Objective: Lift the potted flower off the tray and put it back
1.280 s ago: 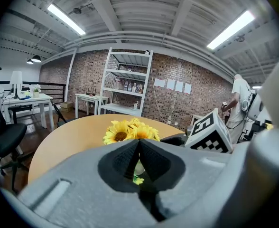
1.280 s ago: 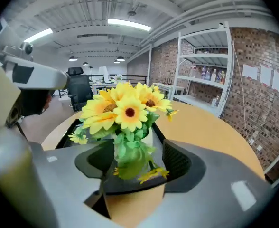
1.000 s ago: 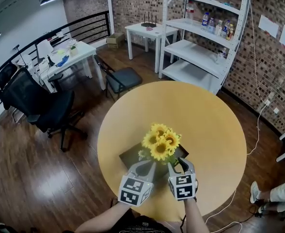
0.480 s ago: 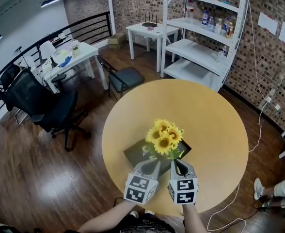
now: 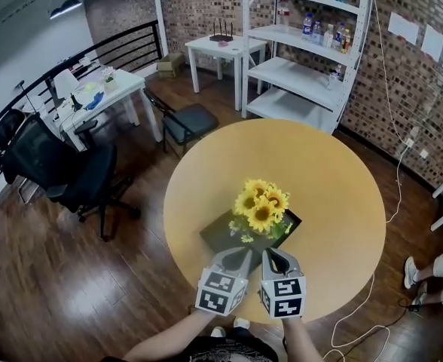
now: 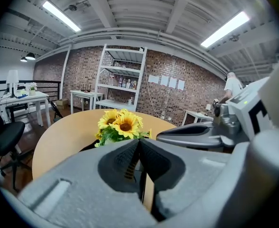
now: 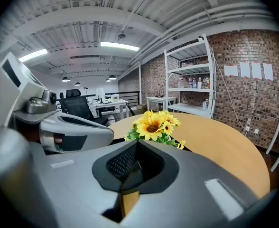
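Note:
The potted flower (image 5: 261, 206), a bunch of yellow sunflowers with green leaves, stands on a dark tray (image 5: 215, 238) near the middle of the round wooden table (image 5: 334, 202). The blooms hide its pot. My left gripper (image 5: 242, 253) and right gripper (image 5: 271, 253) hover side by side at the tray's near edge, short of the flower and touching nothing. Both are shut and empty. In the left gripper view the flower (image 6: 120, 124) rises beyond the shut left gripper (image 6: 138, 142). In the right gripper view the flower (image 7: 154, 124) stands beyond the shut right gripper (image 7: 137, 144).
A white shelf unit (image 5: 304, 66) with bottles stands behind the table against the brick wall. Black office chairs (image 5: 78, 176) and white desks (image 5: 93, 96) fill the left. A person's legs (image 5: 440, 266) and a floor cable (image 5: 357, 330) are on the right.
Both grippers have drawn back from the flower toward the near side of the table. The right gripper's jaws have closed on nothing. The flower stays on the tray.

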The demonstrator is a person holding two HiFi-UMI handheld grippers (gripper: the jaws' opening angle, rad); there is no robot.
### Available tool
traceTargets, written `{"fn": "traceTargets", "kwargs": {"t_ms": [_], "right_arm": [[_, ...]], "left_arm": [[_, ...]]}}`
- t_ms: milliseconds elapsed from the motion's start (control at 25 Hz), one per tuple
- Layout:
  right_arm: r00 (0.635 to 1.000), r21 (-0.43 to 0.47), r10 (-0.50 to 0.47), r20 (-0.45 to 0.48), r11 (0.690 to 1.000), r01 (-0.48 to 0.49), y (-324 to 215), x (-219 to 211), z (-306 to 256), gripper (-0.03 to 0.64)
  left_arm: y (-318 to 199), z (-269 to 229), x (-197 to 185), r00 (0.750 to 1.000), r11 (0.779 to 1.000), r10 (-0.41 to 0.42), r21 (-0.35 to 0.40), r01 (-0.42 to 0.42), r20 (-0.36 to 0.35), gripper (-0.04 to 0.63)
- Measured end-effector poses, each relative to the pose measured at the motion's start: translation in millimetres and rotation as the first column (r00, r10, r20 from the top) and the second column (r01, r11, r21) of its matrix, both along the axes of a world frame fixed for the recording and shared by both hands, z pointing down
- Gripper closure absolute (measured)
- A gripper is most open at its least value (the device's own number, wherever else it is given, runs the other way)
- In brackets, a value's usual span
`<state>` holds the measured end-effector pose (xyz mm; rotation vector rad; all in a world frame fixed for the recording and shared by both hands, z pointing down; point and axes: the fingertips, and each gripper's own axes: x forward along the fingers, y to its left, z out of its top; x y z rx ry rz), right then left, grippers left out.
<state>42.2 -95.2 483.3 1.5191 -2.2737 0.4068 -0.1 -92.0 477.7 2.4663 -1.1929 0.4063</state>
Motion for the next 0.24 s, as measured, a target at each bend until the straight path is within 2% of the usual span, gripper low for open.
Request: {"fn": "traceTargets", "kwargs": {"t_ms": [240], "right_arm": [[1.000,-0.006,0.014,0.007,1.000,-0.014,20,-10,-2,0.615]], "left_arm": [[18,0,-10,1.000,1.000,0.013,-0.004,-0.013,-0.006,0.592]]}}
